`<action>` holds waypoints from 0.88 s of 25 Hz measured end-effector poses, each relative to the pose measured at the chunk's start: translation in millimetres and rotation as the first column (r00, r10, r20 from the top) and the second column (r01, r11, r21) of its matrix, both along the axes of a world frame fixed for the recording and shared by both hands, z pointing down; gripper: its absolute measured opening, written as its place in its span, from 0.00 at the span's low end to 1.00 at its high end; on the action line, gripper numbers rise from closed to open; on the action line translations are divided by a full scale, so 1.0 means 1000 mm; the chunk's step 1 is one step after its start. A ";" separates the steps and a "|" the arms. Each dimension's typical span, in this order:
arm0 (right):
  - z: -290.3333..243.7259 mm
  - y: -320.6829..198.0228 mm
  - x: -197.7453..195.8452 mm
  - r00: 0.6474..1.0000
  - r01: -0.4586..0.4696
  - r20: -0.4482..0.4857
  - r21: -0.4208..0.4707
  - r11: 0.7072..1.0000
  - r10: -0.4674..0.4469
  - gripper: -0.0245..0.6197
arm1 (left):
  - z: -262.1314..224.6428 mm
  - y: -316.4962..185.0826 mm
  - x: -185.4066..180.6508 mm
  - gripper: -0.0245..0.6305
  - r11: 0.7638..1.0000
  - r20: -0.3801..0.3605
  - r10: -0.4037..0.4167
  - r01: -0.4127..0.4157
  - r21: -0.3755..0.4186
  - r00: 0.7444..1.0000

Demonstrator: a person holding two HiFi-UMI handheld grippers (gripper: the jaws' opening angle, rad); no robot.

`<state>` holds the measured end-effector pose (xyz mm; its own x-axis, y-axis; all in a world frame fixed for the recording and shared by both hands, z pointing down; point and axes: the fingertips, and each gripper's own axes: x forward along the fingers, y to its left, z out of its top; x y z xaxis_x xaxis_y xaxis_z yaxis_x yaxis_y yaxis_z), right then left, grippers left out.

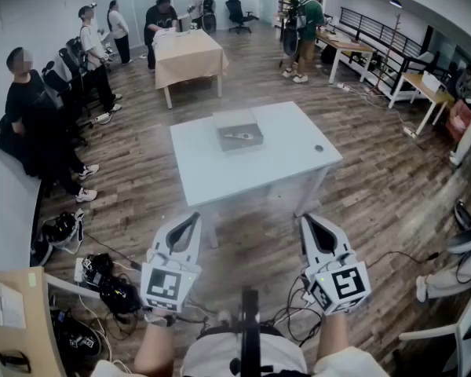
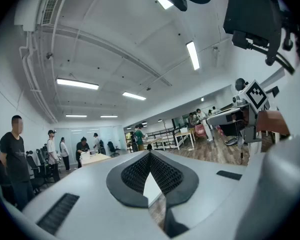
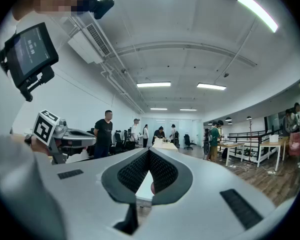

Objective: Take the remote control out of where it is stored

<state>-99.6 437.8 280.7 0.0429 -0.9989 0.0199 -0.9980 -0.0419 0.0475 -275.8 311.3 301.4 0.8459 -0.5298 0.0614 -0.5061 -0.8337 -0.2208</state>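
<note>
The desk point(image 1: 220, 175) is finished in plain white, and the box point(image 1: 234, 119) on it is coloured grey. The floor point(image 1: 377, 203) is patterned in brown wood planks. The left tongs point(image 1: 193, 220) and right tongs point(image 1: 312, 223) are cased in pale grey and lined with black dimpled pads point(image 3: 162, 171). Black-and-white square markers are printed on their cubes point(image 1: 169, 283). A far table point(image 1: 187, 53) is draped in beige.
</note>
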 end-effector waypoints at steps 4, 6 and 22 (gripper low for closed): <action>-0.001 0.006 0.006 1.000 0.021 0.011 -0.007 1.000 -0.021 0.03 | 0.002 0.007 0.006 0.03 1.000 0.004 -0.008 0.008 -0.007 1.000; 0.000 0.007 0.011 0.999 0.044 0.013 -0.011 0.999 -0.044 0.03 | 0.002 0.009 0.013 0.03 1.000 0.003 -0.008 0.008 -0.004 1.000; 0.020 -0.029 0.057 0.986 0.162 0.054 -0.051 0.986 -0.159 0.03 | 0.018 -0.017 0.076 0.03 1.000 0.020 -0.015 0.015 -0.016 1.000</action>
